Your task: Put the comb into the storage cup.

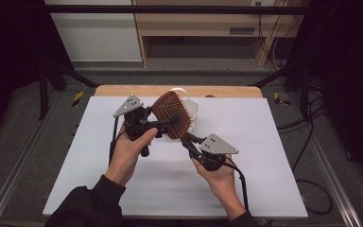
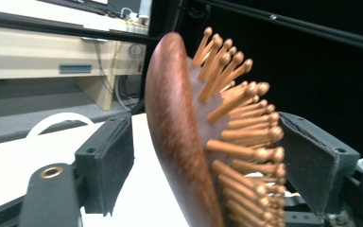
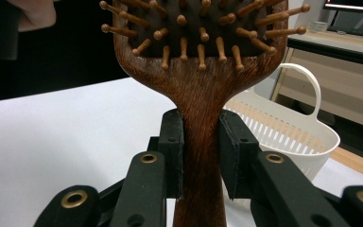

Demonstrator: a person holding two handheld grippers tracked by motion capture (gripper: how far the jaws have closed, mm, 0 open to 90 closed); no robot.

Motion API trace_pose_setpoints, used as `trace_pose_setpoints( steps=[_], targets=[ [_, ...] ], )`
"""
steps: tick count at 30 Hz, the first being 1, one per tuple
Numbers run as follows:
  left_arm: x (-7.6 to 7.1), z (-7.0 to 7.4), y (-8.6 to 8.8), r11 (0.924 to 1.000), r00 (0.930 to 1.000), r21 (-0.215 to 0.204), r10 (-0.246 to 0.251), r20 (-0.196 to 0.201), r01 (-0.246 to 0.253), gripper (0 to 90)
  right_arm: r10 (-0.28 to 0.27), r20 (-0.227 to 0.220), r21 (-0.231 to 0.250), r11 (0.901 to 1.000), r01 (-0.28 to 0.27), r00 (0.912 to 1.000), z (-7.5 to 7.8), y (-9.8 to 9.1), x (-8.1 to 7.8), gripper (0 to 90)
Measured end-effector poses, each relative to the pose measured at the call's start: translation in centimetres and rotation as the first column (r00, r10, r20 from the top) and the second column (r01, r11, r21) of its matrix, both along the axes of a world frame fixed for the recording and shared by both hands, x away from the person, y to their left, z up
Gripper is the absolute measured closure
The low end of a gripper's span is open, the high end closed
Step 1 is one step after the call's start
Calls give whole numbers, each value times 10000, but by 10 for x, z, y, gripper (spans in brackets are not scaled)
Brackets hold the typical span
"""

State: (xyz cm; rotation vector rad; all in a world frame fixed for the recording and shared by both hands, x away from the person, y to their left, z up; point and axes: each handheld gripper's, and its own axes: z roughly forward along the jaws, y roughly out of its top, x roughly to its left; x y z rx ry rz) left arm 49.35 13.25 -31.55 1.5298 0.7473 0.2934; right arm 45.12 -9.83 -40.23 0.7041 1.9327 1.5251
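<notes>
A brown wooden paddle hairbrush point(image 1: 172, 113) with wooden pins is held up above the table, near its far middle. My right gripper point(image 1: 187, 139) is shut on the brush's handle point(image 3: 201, 142), and its pads press both sides of the handle in the right gripper view. My left gripper point(image 1: 168, 124) stands open around the brush head point(image 2: 179, 142). One pad faces the smooth back with a gap. The other sits at the pin tips, and I cannot tell whether it touches them.
A white slotted plastic basket point(image 1: 192, 106) with a loop handle point(image 3: 307, 80) stands just behind the brush on the white table cover point(image 1: 264, 142). A wooden strip point(image 1: 123, 90) edges the far side, with cabinets and cables beyond.
</notes>
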Motion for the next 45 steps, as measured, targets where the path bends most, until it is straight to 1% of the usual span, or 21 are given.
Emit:
trace_pose_setpoints(
  steps=[1, 5, 6, 7, 8, 9, 11, 12, 15, 17, 19, 21, 23, 27, 29, 35, 40, 45],
  targets=[
    [0, 0, 0, 10000, 10000, 49, 12, 14, -12, 223, -12, 32, -46, 10000, 12, 10000, -1, 0, 0, 729],
    [-1, 0, 1, 10000, 10000, -78, -27, 20, 27, 249, 2, 10, -52, 10000, -2, 10000, -3, 4, 0, 728],
    [0, 0, 1, 9999, 10000, -123, -45, -21, 45, 275, -9, 13, -55, 10000, 9, 10000, -3, 4, 1, 729],
    [0, -1, 2, 9998, 9999, -168, -85, -77, 84, 337, -10, 20, -118, 9999, 10, 10000, -3, 6, 1, 728],
    [1, -1, 2, 9999, 10000, -123, 7, -99, -8, 337, -10, 20, -118, 9999, 10, 10000, -3, 6, 1, 728],
    [1, -2, 2, 9999, 9999, -82, 85, -103, -86, 366, -14, 19, -158, 9999, 14, 10000, -3, 7, 1, 728],
    [1, -2, 3, 9998, 9997, -164, 97, -226, -100, 387, -2, -21, -162, 9999, 2, 10000, -4, 8, 1, 728],
    [0, -3, 4, 9999, 9995, -110, 126, -274, -129, 392, -10, 2, -216, 9998, 10, 10000, -4, 8, 2, 728],
    [-2, -2, 4, 9997, 9992, -103, 217, -346, -220, 417, 2, -112, -235, 9997, -4, 9999, -5, 10, 2, 728],
    [-3, -1, 5, 9997, 9994, -193, 140, -332, -147, 439, 32, -128, -196, 9998, -34, 9999, -6, 12, 2, 728],
    [-4, -1, 6, 9998, 9997, -190, 86, -236, -90, 458, 47, -131, -180, 9998, -49, 9999, -6, 13, 2, 728],
    [-4, -2, 7, 9997, 9995, -216, 112, -282, -118, 469, 90, -130, -180, 9998, -92, 9999, -7, 15, 3, 727],
    [-4, -3, 8, 9997, 9992, -186, 181, -357, -188, 477, 141, -223, -134, 9998, -144, 9997, -8, 17, 4, 727],
    [-4, -4, 9, 9994, 9985, -265, 224, -493, -237, 496, 186, -372, -222, 9996, -194, 9991, -10, 19, 6, 727],
    [-5, -4, 10, 9992, 9988, -324, 217, -448, -232, 500, 188, -379, -236, 9995, -197, 9991, -10, 20, 6, 727],
    [-6, -3, 9, 9997, 9997, -227, 26, -237, -31, 505, 380, -447, -94, 9992, -384, 9983, -10, 21, 8, 724],
    [-5, -4, 10, 9995, 9995, -318, 10, -328, -21, 509, 371, -408, -160, 9992, -378, 9985, -11, 22, 9, 723],
    [-5, -3, 9, 9997, 9995, -241, 11, -331, -19, 514, 387, -421, -165, 9991, -395, 9984, -11, 22, 9, 722]
  ],
)
